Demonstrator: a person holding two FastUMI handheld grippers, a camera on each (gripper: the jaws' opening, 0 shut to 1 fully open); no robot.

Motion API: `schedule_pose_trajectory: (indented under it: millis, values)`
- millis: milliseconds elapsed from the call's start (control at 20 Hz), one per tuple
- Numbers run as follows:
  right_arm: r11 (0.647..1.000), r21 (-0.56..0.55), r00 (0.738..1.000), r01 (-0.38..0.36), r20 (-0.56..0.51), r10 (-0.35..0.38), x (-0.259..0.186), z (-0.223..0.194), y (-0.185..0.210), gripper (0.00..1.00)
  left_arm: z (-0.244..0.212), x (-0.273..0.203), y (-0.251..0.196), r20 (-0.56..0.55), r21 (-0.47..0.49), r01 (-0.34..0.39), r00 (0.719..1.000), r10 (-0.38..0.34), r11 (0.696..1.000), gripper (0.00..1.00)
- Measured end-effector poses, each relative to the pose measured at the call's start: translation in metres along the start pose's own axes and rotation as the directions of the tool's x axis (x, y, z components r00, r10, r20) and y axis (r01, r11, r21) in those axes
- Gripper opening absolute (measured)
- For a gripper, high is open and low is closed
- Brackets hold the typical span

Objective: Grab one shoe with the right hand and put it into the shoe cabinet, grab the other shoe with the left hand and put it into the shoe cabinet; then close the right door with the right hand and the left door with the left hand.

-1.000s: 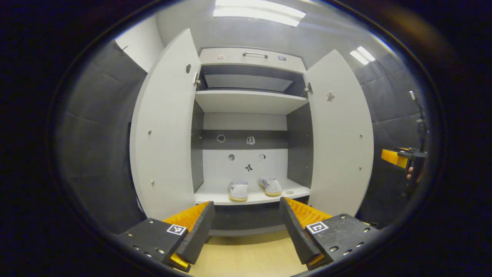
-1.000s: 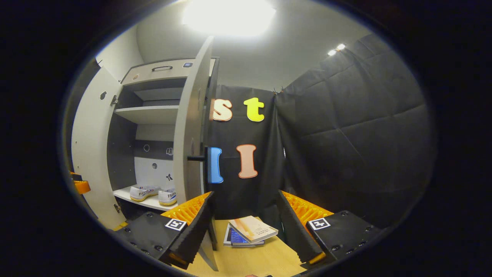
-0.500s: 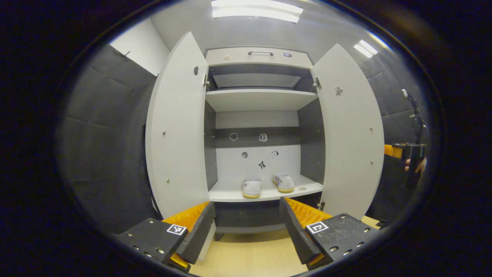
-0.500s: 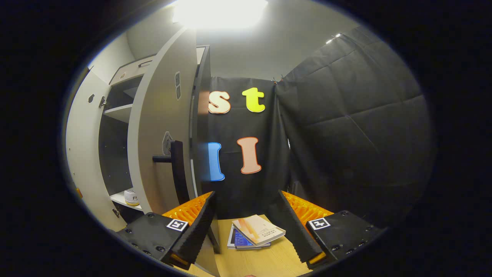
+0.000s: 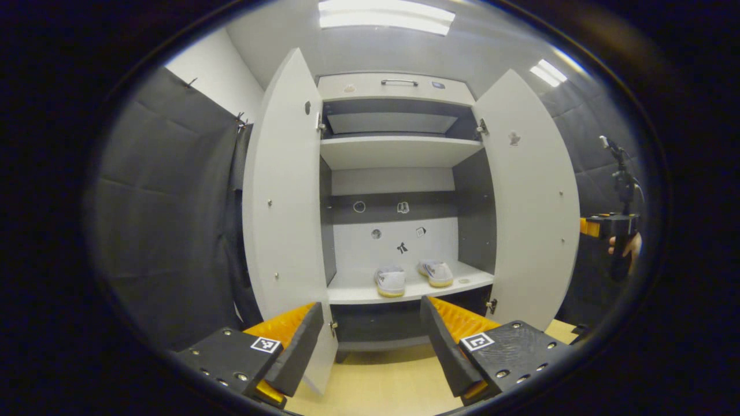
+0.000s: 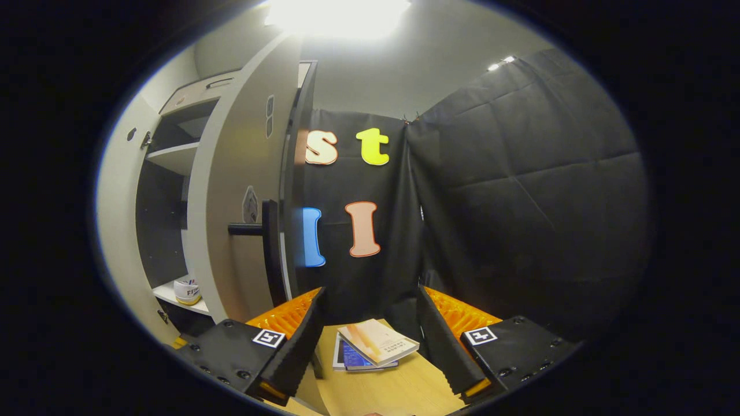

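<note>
Both shoes (image 5: 411,277) are already parked side by side on the lower shelf of the shoe cabinet (image 5: 399,153), so only the doors are left to be shut. The left gripper (image 5: 370,346) is held spread apart with nothing in it, well back from the left door (image 5: 283,196). The right gripper (image 6: 370,341) is likewise released and empty, aimed past the outer face of the right door (image 6: 231,190), near its dark handle (image 6: 267,245).

The door could be missed or only clipped if the swing is started from this angle (the fingers are pointed at the booth wall, not the panel). The books (image 6: 370,346) lying on the pale wood floor (image 5: 376,387) just beside the door could get nudged too. Dark padded walls and bright ceiling lights surround everything.
</note>
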State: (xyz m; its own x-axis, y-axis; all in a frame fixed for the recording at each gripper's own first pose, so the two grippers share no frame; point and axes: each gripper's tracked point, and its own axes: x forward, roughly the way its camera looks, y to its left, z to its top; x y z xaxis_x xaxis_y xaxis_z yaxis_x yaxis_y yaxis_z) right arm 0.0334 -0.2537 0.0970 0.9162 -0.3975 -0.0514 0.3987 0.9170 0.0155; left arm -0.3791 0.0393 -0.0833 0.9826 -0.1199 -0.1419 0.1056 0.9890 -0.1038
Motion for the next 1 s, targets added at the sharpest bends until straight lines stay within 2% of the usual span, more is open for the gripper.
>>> schedule_pose_trajectory:
  millis: [300,1000]
  values:
    - [0.999,0.004,0.999,0.04,-0.002,-0.04,-0.009,0.001,0.013,0.96,-0.005,-0.005,0.026,0.007,-0.017,0.011,1.0,-0.011,1.0,0.96]
    - [0.999,0.005,0.999,-0.032,0.012,0.032,-0.028,0.002,0.079,0.96,-0.012,-0.014,0.072,0.011,-0.055,0.003,1.0,-0.003,0.998,0.96]
